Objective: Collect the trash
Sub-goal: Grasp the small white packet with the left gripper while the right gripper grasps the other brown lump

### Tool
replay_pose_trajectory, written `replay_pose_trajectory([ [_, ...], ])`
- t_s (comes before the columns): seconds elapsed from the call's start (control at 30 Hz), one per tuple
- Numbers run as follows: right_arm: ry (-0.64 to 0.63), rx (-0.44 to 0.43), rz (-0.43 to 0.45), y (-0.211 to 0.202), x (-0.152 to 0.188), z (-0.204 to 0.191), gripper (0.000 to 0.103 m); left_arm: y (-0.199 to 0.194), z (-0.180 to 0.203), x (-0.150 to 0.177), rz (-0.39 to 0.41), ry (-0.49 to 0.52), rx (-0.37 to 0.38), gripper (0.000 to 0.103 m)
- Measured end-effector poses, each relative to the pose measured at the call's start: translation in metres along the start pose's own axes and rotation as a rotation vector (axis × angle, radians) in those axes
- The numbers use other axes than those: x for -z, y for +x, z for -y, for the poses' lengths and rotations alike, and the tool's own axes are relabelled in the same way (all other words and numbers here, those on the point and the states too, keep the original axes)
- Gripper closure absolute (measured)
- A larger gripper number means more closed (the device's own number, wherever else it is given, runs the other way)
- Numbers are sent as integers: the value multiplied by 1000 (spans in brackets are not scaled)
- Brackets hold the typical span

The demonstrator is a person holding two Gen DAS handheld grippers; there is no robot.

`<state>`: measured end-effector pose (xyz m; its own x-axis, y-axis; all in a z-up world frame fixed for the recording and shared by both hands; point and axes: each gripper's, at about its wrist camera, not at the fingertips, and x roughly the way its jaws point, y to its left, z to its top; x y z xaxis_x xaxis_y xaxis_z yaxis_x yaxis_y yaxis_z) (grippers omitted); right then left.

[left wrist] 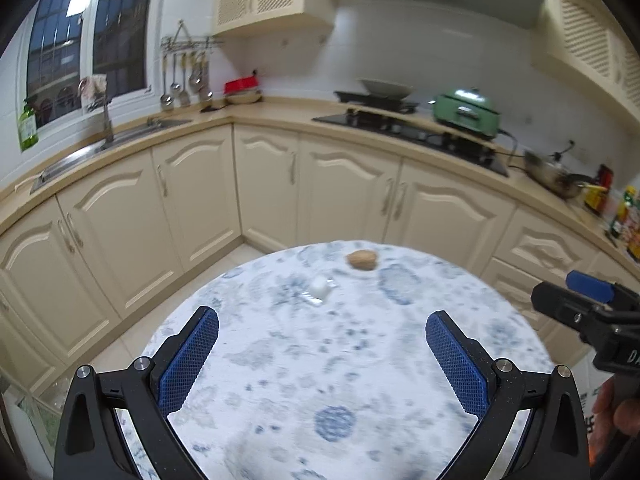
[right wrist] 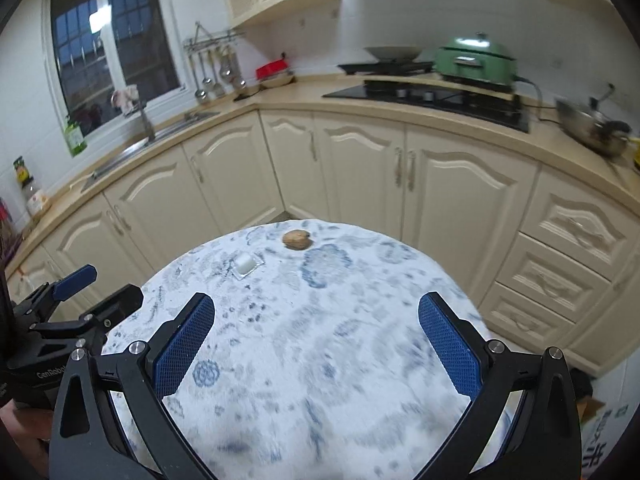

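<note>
left gripper (left wrist: 322, 322): held low over the near side of the round table, pointing toward the kitchen corner; blue-padded fingers (left wrist: 188, 360) spread wide with nothing between them; in the right wrist view it shows at the left edge (right wrist: 96, 292), hanging beside the table rim, a hand (right wrist: 24, 428) under its body
right gripper (right wrist: 316, 312): also level above the near half of the table, aimed the same way; its blue pads (right wrist: 450, 344) stand far apart and grip nothing; in the left wrist view it enters from the right edge (left wrist: 576, 296), with a hand (left wrist: 616, 408) on the grip below
table (left wrist: 400, 360): round top under a white cloth with blue blotchy print; both grippers hover over it without touching
brown lump (right wrist: 297, 239): looks like a nut shell or a bit of peel, cannot tell which; lies near the far edge of the table; long axis runs left to right across the view
white piece (right wrist: 245, 263): small white block on a clear wrapper or film; just nearer and left of the brown lump, apart from it; its wrapper runs on a diagonal, far corner to the right; well ahead of both sets of fingers
background: cream cabinets (left wrist: 340, 184); sink (left wrist: 120, 140) under the window; green cooker (right wrist: 474, 60) on the counter beside the stove
</note>
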<state>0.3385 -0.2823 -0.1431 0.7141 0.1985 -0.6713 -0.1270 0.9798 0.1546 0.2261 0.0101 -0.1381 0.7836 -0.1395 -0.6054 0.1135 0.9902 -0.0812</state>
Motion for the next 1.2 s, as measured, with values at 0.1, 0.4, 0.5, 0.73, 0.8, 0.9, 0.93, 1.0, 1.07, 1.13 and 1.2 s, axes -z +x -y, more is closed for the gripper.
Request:
replay_pose_trajectory([
  [0.1,-21,-5,-40,37,-9,-4,0,38,-4,-10,-33,-7,-15,1],
  [0.4,-48,-8,-164,166,-30,1,1,187,-3,-50,-171,67,-17,2],
  [0.5,-49,-10,-196,196,-32,4,5,233,-1,-56,-222,76,-8,7],
  [0.73,-85,-46,-222,243,-44,-6,14,297,-1,-64,-279,111,28,36],
  [0.8,-104,-58,-236,257,-45,-13,18,303,-1,-67,-271,121,40,45],
  [0.9,-138,-57,-270,277,-43,-23,40,308,-3,-71,-266,109,51,72],
  [0.93,-158,-39,-255,277,-42,-26,43,306,-3,-69,-266,104,55,77],
  [1.0,-173,-20,-244,276,-39,-30,53,306,-8,-68,-259,82,66,77],
  [1.07,-165,-27,-240,273,-37,-32,59,302,-11,-64,-248,72,66,80],
  [1.13,-163,-31,-237,268,-35,-32,59,302,-16,-64,-260,50,74,81],
  [1.2,-137,-50,-242,258,-30,-29,59,286,-19,-57,-272,29,76,83],
])
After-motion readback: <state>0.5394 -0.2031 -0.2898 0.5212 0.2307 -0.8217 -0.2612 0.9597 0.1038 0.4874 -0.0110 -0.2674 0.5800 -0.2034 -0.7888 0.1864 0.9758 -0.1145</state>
